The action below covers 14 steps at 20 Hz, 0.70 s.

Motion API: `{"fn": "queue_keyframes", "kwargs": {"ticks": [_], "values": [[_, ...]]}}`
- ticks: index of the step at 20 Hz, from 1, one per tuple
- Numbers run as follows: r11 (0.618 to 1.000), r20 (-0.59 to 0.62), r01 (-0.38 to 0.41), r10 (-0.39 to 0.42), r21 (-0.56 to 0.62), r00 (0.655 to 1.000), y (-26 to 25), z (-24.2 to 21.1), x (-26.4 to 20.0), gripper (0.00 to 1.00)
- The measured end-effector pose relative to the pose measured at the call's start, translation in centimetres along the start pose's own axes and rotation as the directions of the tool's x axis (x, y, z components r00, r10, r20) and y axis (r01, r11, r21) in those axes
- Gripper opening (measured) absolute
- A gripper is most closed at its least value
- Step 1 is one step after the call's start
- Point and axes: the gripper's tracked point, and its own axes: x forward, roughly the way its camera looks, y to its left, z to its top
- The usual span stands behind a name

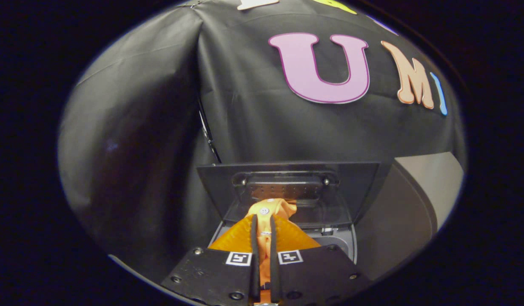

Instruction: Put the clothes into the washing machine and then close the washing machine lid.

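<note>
The gripper (pixel 263 221) is clenched on the orange garment (pixel 274 207), both fingers pressing a fold of it, with a white button showing just past the tips. It hangs directly above the washing machine (pixel 336 240) — the raised lid (pixel 287 187) stands upright just behind the cloth, the booth's black wall beyond it.

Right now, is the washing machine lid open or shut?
Open: the lid stands raised beyond the gripper, shut on the orange garment.

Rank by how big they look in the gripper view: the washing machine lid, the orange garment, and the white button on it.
1. Lid, raised open beyond the tongs.
2. Orange garment, pinched between the tongs; nearness to the camera enlarges it, so its rank below the lid is unsure.
3. White button, clearly smallest.
</note>
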Motion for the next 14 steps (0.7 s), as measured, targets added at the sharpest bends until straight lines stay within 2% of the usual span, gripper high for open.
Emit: {"fn": "queue_keyframes", "kwargs": {"ticks": [3,4,9,10,14], "values": [[0.997,0.042,0.078,-0.078,0.014,0.996,-2.0,0.5,0.7,0.2],[0.996,0.07,0.085,-0.087,0.022,0.994,-2.4,1.0,0.7,0.19],[1.0,0.199,0.012,-0.013,0.006,0.98,-0.9,4.9,0.3,0.84],[1.0,0.228,0.02,-0.021,0.006,0.973,-0.8,5.9,0.3,0.97],[0.995,0.291,0.085,-0.066,-0.053,0.954,-1.2,8.5,2.1,0.97]]}}
